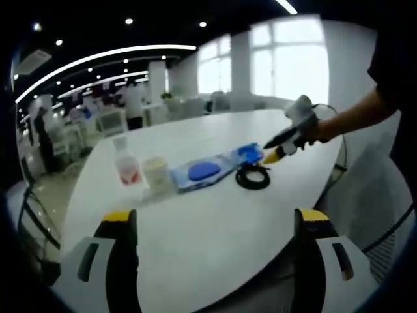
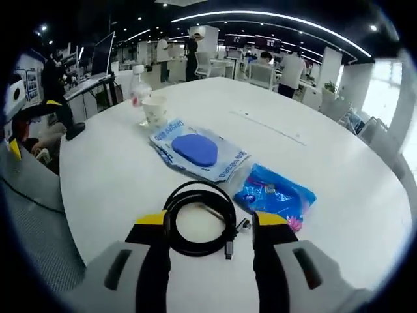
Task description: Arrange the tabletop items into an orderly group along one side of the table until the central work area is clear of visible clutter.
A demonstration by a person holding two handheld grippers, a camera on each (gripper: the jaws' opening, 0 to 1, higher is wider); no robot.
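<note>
In the right gripper view, a coiled cable [image 2: 199, 220] is seen lying on the bench [image 2: 104, 176], between the tips of the right claw [image 2: 210, 226]. A small packet [image 2: 275, 193] is placed just right of the cable. Beyond both, a flat pouch [image 2: 197, 152] is laid, and farther back a paper cup [image 2: 155, 110] is set beside a bottle [image 2: 138, 85].

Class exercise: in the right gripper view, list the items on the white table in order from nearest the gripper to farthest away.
Coiled black cable → crumpled bright blue plastic bag → clear packet holding a blue oval pad → white paper cup → clear plastic bottle with a red label.
</note>
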